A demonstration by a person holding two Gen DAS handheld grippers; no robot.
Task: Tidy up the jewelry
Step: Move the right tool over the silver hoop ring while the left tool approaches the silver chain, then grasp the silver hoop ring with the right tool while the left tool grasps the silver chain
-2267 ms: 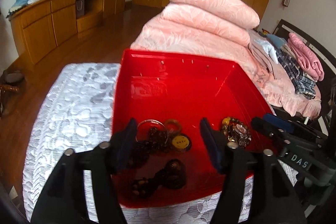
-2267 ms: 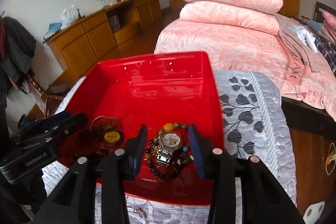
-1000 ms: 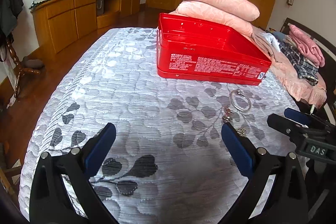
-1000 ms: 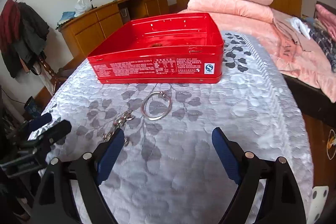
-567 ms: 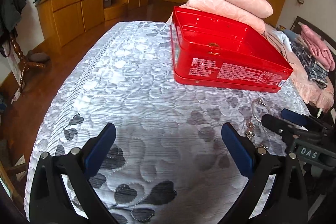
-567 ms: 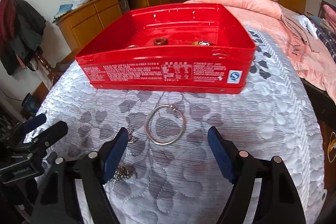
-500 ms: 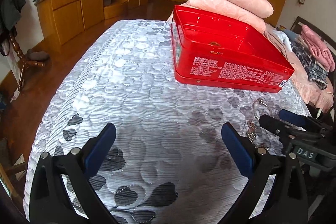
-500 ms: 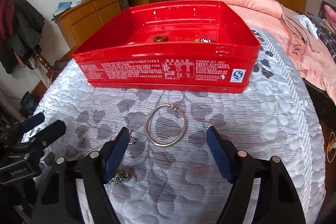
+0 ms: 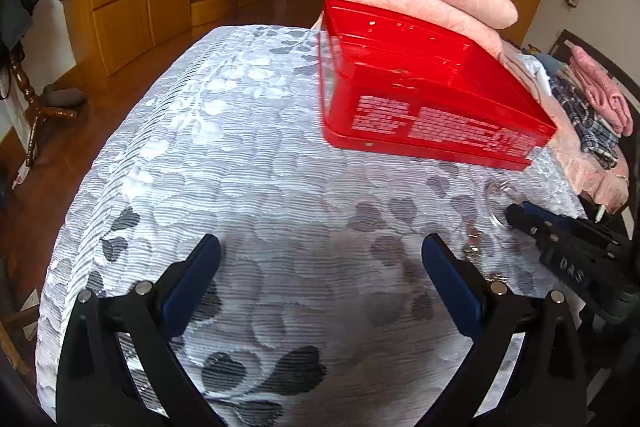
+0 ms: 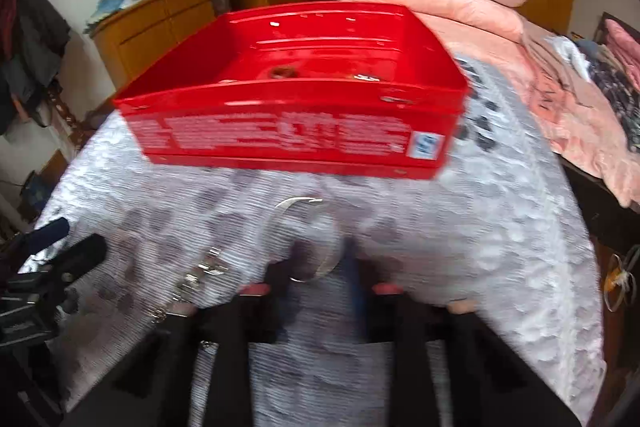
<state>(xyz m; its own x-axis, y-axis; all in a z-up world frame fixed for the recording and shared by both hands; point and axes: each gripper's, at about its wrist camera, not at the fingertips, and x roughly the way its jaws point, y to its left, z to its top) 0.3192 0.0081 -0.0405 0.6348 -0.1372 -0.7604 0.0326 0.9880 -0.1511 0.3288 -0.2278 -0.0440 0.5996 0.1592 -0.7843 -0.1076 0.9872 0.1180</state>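
Two claws over a bed with a silver quilt (image 9: 248, 163) patterned in grey hearts. Ahead of both claws, a red tin (image 10: 296, 131), lid off, with a few small pieces faintly visible inside.

Right claw (image 10: 316, 269) just closing, now nearly pressed together around the near edge of a thin silver bangle (image 10: 308, 239) lying flat on the quilt, directly in front of the claw and just short of the tin's near wall. View heavily blurred here; pads appear to pinch the bangle's near rim, though actual contact hard to confirm. To the left of this claw, a small silver chain (image 10: 196, 279) loose on the quilt, close beside but apart from the bangle.

Left claw (image 9: 320, 267) spread wide, pinching nothing, hovering above bare quilt. Chain and bangle off to its right, tin ahead and to the right.

Risks from here, as judgement only: thin round wire pinched at one edge likely to swivel or slip out on lifting. Soft quilt could be caught between the pads along with the metal. Bangle might also snag the nearby chain and drag it. Tin's near wall stands close, so a low carry could knock the bangle free against the rim.
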